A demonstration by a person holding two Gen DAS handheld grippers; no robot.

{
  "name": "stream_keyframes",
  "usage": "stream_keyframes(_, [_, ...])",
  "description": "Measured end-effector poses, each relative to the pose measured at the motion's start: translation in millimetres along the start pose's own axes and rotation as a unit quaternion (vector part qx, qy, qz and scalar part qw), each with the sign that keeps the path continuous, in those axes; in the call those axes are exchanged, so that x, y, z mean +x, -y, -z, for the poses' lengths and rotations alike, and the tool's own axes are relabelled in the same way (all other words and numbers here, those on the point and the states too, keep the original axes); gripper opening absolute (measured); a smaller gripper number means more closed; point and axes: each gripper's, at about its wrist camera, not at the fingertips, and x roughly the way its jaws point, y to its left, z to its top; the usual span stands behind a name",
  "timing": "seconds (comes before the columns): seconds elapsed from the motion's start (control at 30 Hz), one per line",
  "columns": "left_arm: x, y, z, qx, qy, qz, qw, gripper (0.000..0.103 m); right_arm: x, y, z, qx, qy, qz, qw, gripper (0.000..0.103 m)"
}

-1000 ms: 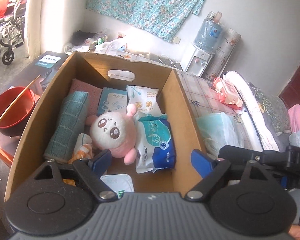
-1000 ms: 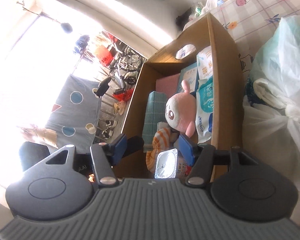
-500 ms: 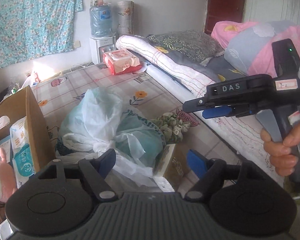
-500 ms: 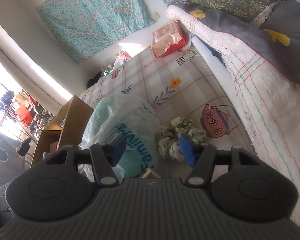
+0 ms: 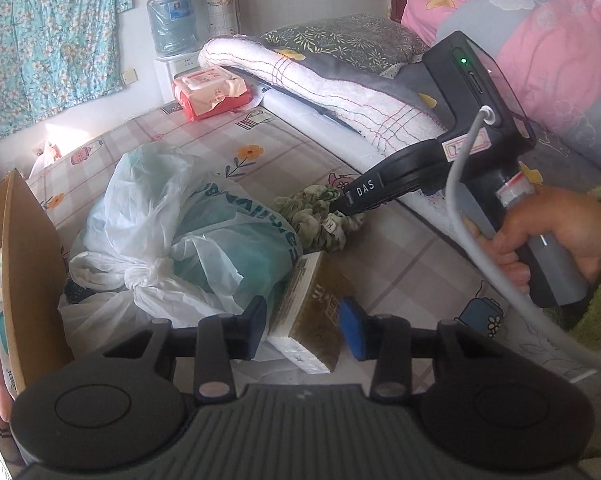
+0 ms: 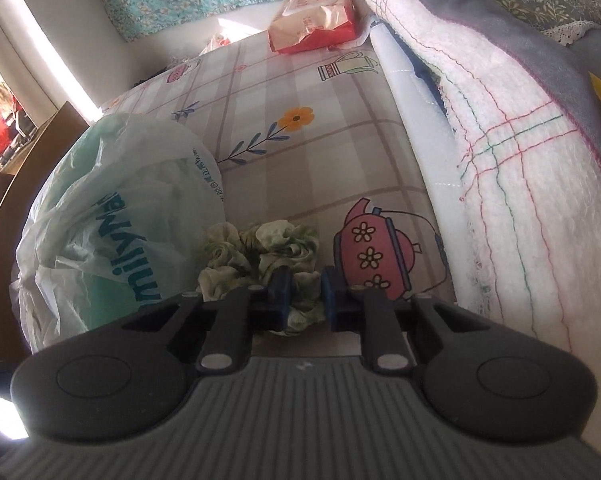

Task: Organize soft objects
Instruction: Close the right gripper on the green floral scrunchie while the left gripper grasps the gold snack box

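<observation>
A green ruffled scrunchie (image 6: 260, 256) lies on the checked bed sheet beside a tied plastic bag (image 6: 112, 216). My right gripper (image 6: 305, 294) is closed on the scrunchie's near edge; it also shows in the left wrist view (image 5: 342, 210), tip on the scrunchie (image 5: 308, 208). My left gripper (image 5: 302, 328) is open, its fingers on either side of a brown packet with a white edge (image 5: 312, 316) that lies next to the bag (image 5: 188, 236). The cardboard box (image 5: 24, 276) stands at the left with soft items inside.
A red and pink wipes pack (image 5: 210, 90) lies at the far end of the bed. Folded blankets and a pillow (image 5: 340, 64) run along the right side. A water dispenser (image 5: 172, 36) stands by the wall.
Both grippers swung from over the box to the bed. The right gripper dropped to the scrunchie and closed on it. The left gripper narrowed around the brown packet.
</observation>
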Motion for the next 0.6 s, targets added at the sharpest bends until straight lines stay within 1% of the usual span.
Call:
stream_keyframes(0.07, [5,5,-1,0.013,-0.002,-0.001,0.9999,0.044,-9,4,8,0.004,-0.005,0.001,1.0,0.013])
stream_keyframes(0.2, [11,9,1,0.023,-0.006,0.004,0.9997,0.045,-29,15,25,0.02,-0.014,0.003,1.0,0.013])
stream_keyframes(0.3, [16,11,1,0.033,-0.01,-0.002,0.9994,0.05,-46,21,43,0.04,-0.022,0.002,0.999,0.013])
stream_keyframes(0.4, [24,16,1,0.048,-0.02,-0.013,0.9986,0.052,-58,26,57,0.062,-0.028,-0.005,0.998,0.013])
stream_keyframes(0.47, [28,18,2,0.054,-0.029,-0.015,0.998,0.053,-62,28,63,0.076,-0.029,-0.009,0.997,0.013])
stream_keyframes(0.5, [31,19,3,0.054,-0.04,-0.008,0.9977,0.052,-65,29,66,0.082,-0.029,-0.01,0.996,0.013])
stream_keyframes(0.6, [35,18,7,0.033,-0.07,0.034,0.9964,0.052,-68,29,72,0.093,-0.029,-0.014,0.995,0.013])
